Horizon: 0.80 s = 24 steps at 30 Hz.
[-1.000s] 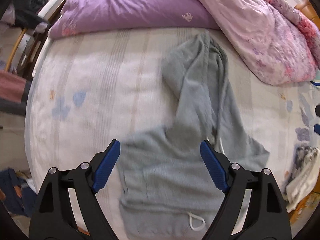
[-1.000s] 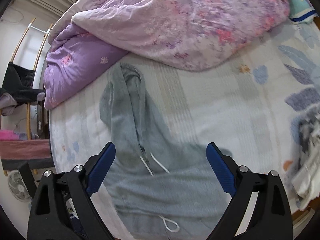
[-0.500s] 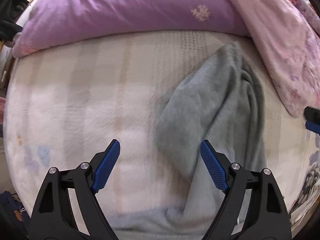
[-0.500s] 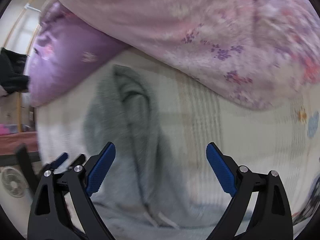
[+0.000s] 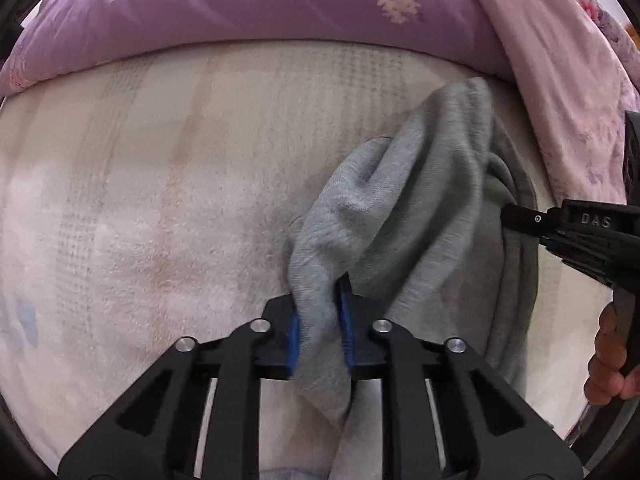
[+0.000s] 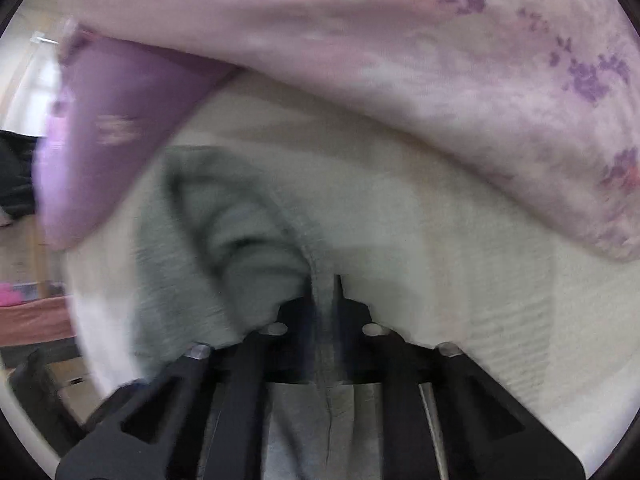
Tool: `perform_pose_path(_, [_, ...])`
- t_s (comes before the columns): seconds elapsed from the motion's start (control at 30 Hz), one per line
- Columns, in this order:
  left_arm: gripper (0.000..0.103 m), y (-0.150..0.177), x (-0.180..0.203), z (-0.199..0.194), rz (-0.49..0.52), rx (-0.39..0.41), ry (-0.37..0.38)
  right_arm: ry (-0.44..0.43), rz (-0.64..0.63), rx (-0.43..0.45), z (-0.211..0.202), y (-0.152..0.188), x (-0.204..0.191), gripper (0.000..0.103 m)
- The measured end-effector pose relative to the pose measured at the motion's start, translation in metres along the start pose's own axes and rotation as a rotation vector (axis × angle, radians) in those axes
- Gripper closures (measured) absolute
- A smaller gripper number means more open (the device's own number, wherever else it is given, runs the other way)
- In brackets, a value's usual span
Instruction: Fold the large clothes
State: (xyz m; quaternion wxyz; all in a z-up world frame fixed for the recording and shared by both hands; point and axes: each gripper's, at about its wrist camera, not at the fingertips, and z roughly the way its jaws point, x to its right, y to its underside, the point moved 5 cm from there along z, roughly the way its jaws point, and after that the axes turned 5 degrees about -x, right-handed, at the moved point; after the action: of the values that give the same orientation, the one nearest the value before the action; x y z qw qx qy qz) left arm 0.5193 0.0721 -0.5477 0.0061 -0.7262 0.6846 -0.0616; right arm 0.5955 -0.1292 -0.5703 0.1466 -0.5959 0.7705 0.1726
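Note:
A grey hoodie (image 5: 420, 200) lies on the bed, its hood end bunched up toward the quilts. My left gripper (image 5: 320, 292) is closing its jaws and the blue pads pinch a fold of the hood's left edge. At the right of the left wrist view, my right gripper (image 5: 510, 220) bites into the hood's other side, and a person's hand (image 5: 608, 364) holds its grip. The right wrist view is blurred. There the right gripper (image 6: 326, 300) is closing with a thin seam of the grey hoodie (image 6: 240, 248) pressed between its pads.
A cream towelling sheet (image 5: 160, 200) covers the bed. A purple quilt (image 5: 240, 12) lies along the far side, and a pink floral quilt (image 5: 560, 60) is heaped at the far right, close behind the hood. The same pink floral quilt (image 6: 440, 80) fills the top of the right wrist view.
Both grippers came down and forward from over the hoodie's body to its hood. Both went from wide open to pinched on the grey fabric.

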Motion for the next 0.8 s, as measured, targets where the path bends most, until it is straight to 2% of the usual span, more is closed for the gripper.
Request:
perform_pose_path(0.1, [0.089,0.004,-0.001,-0.024,-0.002,0.04,0.023,0.026,-0.084,0.059,-0.031,0.017,-0.011,0.097])
perform_pose_path(0.17, [0.089,0.012,-0.001,-0.039,0.027,0.062,-0.003,0.037,-0.114,0.069,-0.05,0.028,-0.015,0.097])
perform_pose_path(0.33, [0.089,0.037,0.006,-0.092,0.096,0.143,-0.037,-0.031,-0.14,0.135,-0.117,0.063,-0.026,0.097])
perform_pose_path(0.47, [0.089,0.078,0.014,-0.142,0.14,0.221,-0.049,-0.065,-0.217,0.198,-0.176,0.11,-0.035,0.097])
perform_pose_path(0.57, [0.089,0.121,0.025,-0.179,0.212,0.289,-0.069,-0.067,-0.342,0.24,-0.215,0.158,-0.04,0.097])
perform_pose_path(0.6, [0.089,0.136,0.029,-0.187,0.237,0.308,-0.081,-0.064,-0.383,0.249,-0.212,0.176,-0.061,0.097])
perform_pose_path(0.63, [0.089,0.156,0.029,-0.196,0.269,0.327,-0.094,-0.055,-0.43,0.257,-0.218,0.195,-0.065,0.097])
perform_pose_path(0.7, [0.089,0.188,0.025,-0.203,0.287,0.333,-0.089,-0.028,-0.517,0.262,-0.226,0.232,-0.062,0.097])
perform_pose_path(0.8, [0.088,0.245,0.009,-0.204,0.259,0.301,-0.056,0.002,-0.584,0.243,-0.221,0.291,-0.044,0.096])
